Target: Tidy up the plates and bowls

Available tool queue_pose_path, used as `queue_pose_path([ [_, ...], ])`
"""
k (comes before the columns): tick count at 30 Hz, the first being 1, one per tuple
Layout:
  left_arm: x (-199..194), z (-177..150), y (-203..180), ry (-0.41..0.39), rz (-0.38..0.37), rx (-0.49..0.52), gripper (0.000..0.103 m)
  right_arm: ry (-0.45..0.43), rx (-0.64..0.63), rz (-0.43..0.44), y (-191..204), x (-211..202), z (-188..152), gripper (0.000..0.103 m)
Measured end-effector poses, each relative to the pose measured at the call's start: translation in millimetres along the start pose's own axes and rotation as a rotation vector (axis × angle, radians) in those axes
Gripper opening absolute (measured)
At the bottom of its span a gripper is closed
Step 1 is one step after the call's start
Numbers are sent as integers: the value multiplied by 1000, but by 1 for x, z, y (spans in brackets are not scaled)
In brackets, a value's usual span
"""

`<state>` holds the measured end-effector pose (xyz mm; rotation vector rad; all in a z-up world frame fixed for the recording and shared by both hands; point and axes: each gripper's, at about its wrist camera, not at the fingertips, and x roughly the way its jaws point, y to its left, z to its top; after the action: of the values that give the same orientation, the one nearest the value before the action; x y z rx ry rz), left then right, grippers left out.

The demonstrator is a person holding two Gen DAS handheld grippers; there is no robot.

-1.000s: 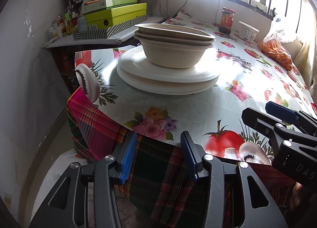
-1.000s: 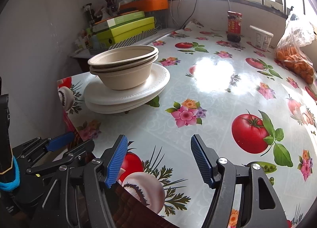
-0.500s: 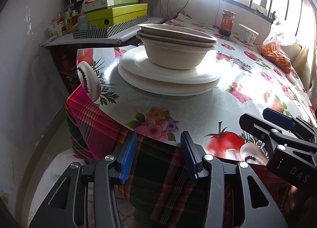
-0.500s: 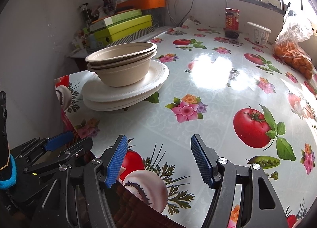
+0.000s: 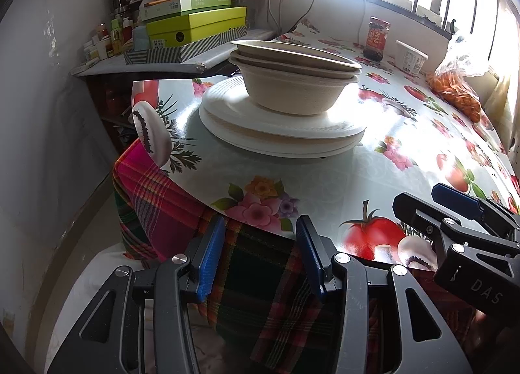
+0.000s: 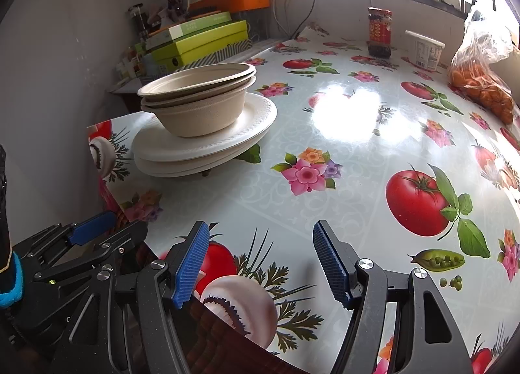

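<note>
A nest of beige paper bowls (image 5: 292, 88) (image 6: 201, 104) sits on a stack of white paper plates (image 5: 279, 133) (image 6: 201, 146) near the left corner of the table. My left gripper (image 5: 260, 257) is open and empty, hanging off the table's front edge over the plaid cloth; it also shows in the right wrist view (image 6: 91, 234). My right gripper (image 6: 260, 263) is open and empty above the front edge, to the right of the stack; it also shows in the left wrist view (image 5: 455, 211).
The table (image 6: 357, 153) has a glossy fruit-and-flower oilcloth. A jar (image 6: 379, 32), a white tub (image 6: 427, 50) and a bag of oranges (image 6: 484, 88) stand at the back. Green boxes (image 5: 195, 29) crowd a side shelf on the left.
Both grippers have drawn back and sunk slightly towards the table's front edge; the stack stays put. Both stay open.
</note>
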<state>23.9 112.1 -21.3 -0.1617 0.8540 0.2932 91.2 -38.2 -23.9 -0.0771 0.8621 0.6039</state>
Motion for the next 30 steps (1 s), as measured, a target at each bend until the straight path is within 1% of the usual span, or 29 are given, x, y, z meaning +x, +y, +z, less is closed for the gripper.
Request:
queue_pose_path([
  [30, -2, -1, -3, -5, 19, 6, 47, -3, 7, 6, 0, -2, -2, 67],
])
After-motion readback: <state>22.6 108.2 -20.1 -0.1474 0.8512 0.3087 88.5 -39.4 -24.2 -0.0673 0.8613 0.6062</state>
